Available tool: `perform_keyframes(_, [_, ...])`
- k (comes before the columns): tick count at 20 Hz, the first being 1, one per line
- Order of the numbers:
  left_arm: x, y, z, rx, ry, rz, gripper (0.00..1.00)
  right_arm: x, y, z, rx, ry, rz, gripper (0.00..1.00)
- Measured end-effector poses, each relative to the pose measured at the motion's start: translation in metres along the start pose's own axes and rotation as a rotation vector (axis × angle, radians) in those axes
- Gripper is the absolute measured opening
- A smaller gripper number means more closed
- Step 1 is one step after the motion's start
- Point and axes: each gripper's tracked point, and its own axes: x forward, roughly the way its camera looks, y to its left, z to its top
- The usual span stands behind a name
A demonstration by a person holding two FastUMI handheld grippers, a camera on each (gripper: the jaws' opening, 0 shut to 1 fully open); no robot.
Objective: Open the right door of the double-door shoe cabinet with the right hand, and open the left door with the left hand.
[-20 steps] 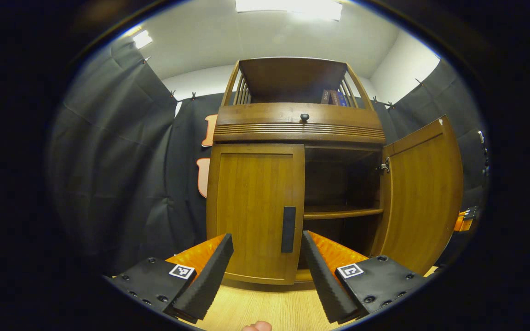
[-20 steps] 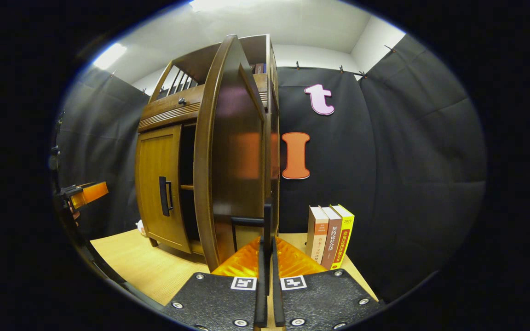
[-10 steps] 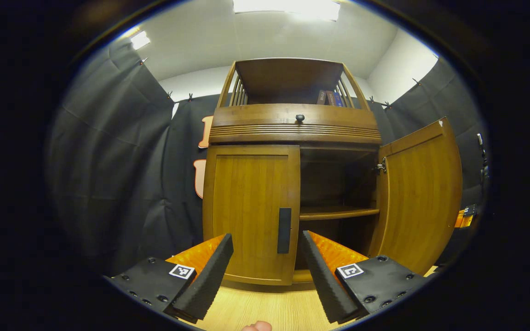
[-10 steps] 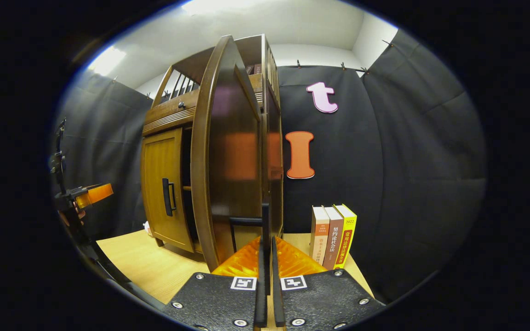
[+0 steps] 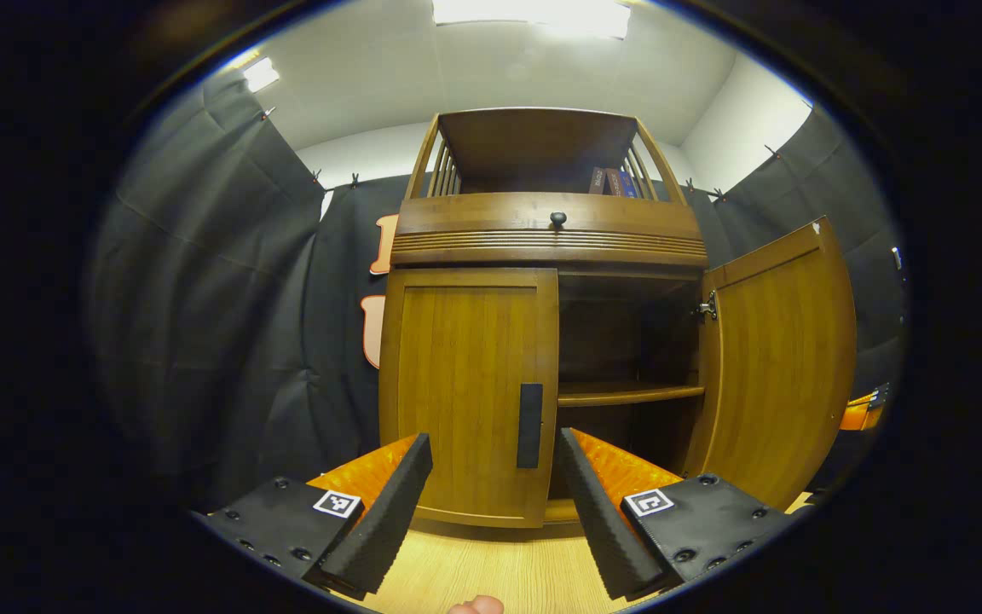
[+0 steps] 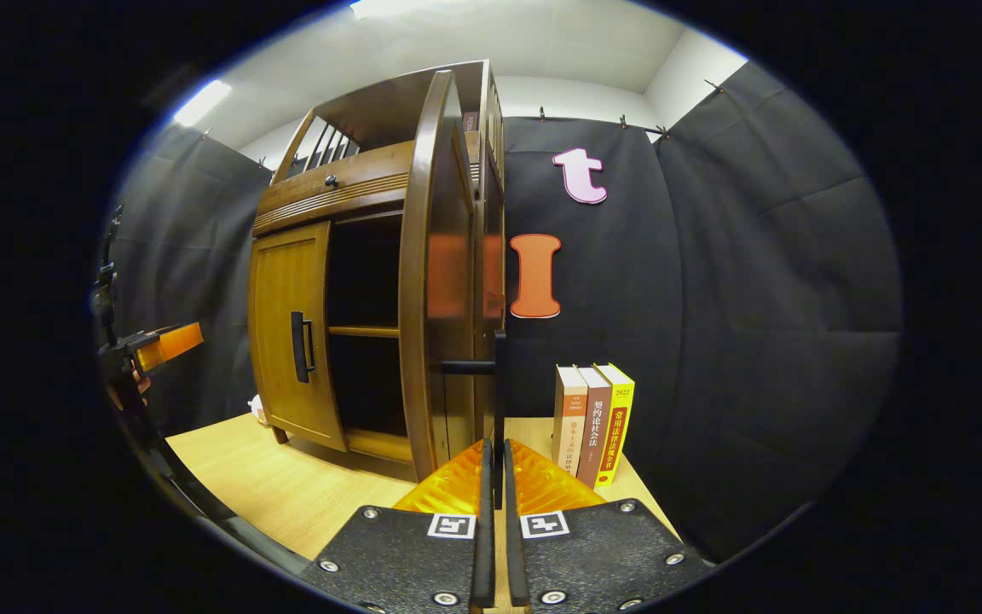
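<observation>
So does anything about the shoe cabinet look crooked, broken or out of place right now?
Nothing stands out. The right door is swung wide on its hinge, the left door sits shut and square, and the inner shelf lies level. The three books beside the cabinet stand upright.

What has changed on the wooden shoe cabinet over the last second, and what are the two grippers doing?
The right wooden door has swung further open, drawn by the right gripper, which stays shut on that door's black handle. More of the dark interior and its shelf now shows. The left wooden door is still closed, and the left gripper still waits open just before its black handle.
</observation>
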Motion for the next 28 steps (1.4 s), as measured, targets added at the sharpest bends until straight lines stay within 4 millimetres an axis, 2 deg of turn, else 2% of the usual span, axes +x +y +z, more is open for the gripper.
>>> perform_keyframes(2, [0.003,-0.002,-0.001,-0.007,0.006,-0.006,0.97,-0.005,-0.002,0.003,0.012,-0.015,-0.017,0.06])
perform_keyframes(5, [0.009,-0.001,-0.001,0.002,0.002,-0.007,0.97,-0.011,-0.004,0.005,0.017,-0.016,-0.028,0.12])
perform_keyframes(7, [0.018,-0.002,0.001,0.002,-0.002,-0.015,0.98,-0.013,-0.008,0.007,0.018,-0.019,-0.039,0.25])
perform_keyframes(8, [0.021,-0.002,0.001,0.003,-0.005,-0.018,0.98,-0.014,-0.009,0.009,0.020,-0.025,-0.048,0.23])
perform_keyframes(9, [0.025,-0.003,0.002,0.007,-0.007,-0.024,0.97,-0.017,-0.013,0.012,0.023,-0.033,-0.062,0.31])
perform_keyframes(11, [0.037,-0.005,0.006,0.019,-0.014,-0.042,0.98,-0.020,-0.021,0.019,0.033,-0.057,-0.091,0.56])
perform_keyframes(12, [0.044,-0.007,0.006,0.026,-0.015,-0.050,0.96,-0.020,-0.023,0.019,0.043,-0.059,-0.094,0.60])
perform_keyframes(15, [0.060,-0.018,0.004,0.023,-0.011,-0.079,0.98,-0.022,-0.024,0.018,0.076,-0.054,-0.091,0.63])
perform_keyframes(18, [0.082,-0.024,0.000,0.021,-0.008,-0.103,0.96,-0.025,-0.033,0.020,0.070,-0.060,-0.121,0.89])
perform_keyframes(19, [0.091,-0.026,-0.004,0.015,0.009,-0.116,0.98,-0.025,-0.034,0.019,0.066,-0.062,-0.128,0.85])
perform_keyframes(20, [0.103,-0.028,-0.009,0.012,0.023,-0.124,0.98,-0.026,-0.034,0.020,0.059,-0.064,-0.133,0.93])
perform_keyframes(21, [0.113,-0.028,-0.013,0.012,0.028,-0.121,0.97,-0.028,-0.036,0.021,0.046,-0.069,-0.140,0.94])
perform_keyframes(22, [0.123,-0.027,-0.015,0.016,0.029,-0.118,0.97,-0.029,-0.037,0.021,0.030,-0.069,-0.146,0.88])
perform_keyframes(23, [0.133,-0.025,-0.017,0.023,0.030,-0.114,0.96,-0.032,-0.037,0.020,0.017,-0.064,-0.150,0.95])
perform_keyframes(24, [0.143,-0.024,-0.021,0.028,0.033,-0.110,0.96,-0.034,-0.037,0.019,0.007,-0.059,-0.155,0.88])
perform_keyframes(28, [0.178,-0.027,-0.046,0.011,0.084,-0.114,0.97,-0.043,-0.041,0.022,0.002,-0.067,-0.174,0.88])
